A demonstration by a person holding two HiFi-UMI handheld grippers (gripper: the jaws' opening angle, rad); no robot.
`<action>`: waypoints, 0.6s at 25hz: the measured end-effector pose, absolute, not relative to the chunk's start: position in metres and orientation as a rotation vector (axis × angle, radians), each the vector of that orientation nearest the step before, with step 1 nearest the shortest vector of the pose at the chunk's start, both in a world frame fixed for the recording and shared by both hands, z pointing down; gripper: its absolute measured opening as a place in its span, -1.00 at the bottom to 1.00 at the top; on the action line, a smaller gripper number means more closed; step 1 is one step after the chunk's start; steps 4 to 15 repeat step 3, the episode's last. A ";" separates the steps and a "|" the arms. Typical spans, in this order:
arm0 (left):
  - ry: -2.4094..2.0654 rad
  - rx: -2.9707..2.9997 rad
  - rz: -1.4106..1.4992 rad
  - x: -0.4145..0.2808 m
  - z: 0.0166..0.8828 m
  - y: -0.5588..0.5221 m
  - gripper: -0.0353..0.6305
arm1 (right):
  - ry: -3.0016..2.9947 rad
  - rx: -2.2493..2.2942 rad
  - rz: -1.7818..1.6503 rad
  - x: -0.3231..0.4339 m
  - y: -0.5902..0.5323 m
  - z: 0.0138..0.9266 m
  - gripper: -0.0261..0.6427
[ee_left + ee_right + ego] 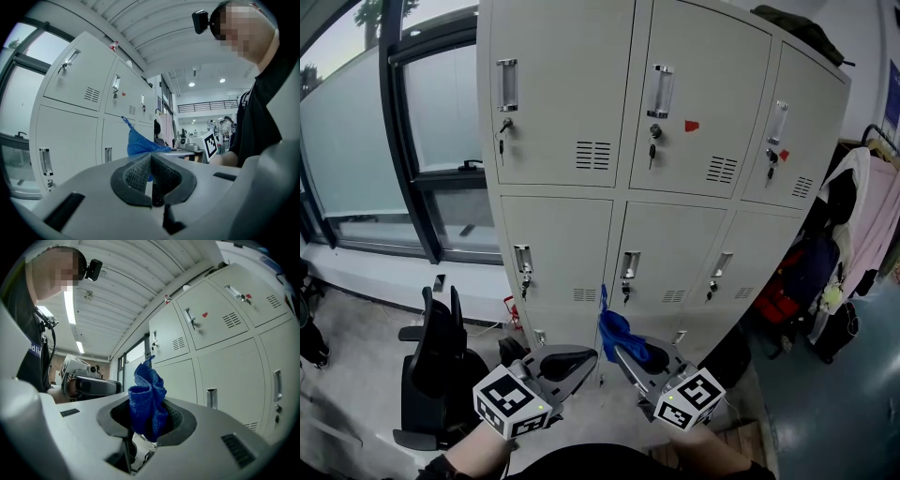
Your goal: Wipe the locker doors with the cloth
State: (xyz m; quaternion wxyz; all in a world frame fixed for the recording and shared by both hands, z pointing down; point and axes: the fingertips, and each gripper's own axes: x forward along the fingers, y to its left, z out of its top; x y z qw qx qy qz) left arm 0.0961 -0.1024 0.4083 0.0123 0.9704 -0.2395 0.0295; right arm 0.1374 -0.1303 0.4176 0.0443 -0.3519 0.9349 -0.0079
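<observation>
The step in hand was judged to be the carry-in before the first stroke; the cloth [146, 398] had been gripped but was not seen pressed to any door. The right gripper [149, 420] was clamped on that blue cloth, its jaws held narrowly apart by the bunched fabric alone; most of the cloth stood up above the jaws in a crumpled tuft, with a short fold hanging beneath. In the head view the same right gripper [621, 352] was held low and close to the body, the cloth [617, 330] pointing forward and up at the lockers [675, 234]. The left gripper [150, 165] was closed, pads together, with nothing between them; the cloth [137, 143] was seen beyond its tips only. The left gripper [574, 361] lay just beside the right one, on its left, tips nearly meeting.

Ahead of both grippers stood the locker doors [558, 94], pale grey, with handles and keys in the locks; the lower row was nearest, the upper row well above. A black chair [436, 361] stood to the left of the left gripper; hanging clothes [862, 225] were off to the right.

The next move was judged to call for raising the right gripper forward until the tuft lay flat on a door, then sweeping across it, clear of handles and keys.
</observation>
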 end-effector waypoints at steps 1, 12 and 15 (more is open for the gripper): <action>-0.746 3.025 0.092 0.096 0.408 -0.102 -0.87 | 2.858 -1.076 -0.026 0.137 -0.130 0.418 -0.61; -0.746 3.024 0.092 0.096 0.409 -0.100 -0.87 | 2.860 -1.077 -0.032 0.137 -0.128 0.419 -0.61; -0.746 3.024 0.092 0.096 0.409 -0.100 -0.87 | 2.860 -1.077 -0.032 0.137 -0.128 0.419 -0.61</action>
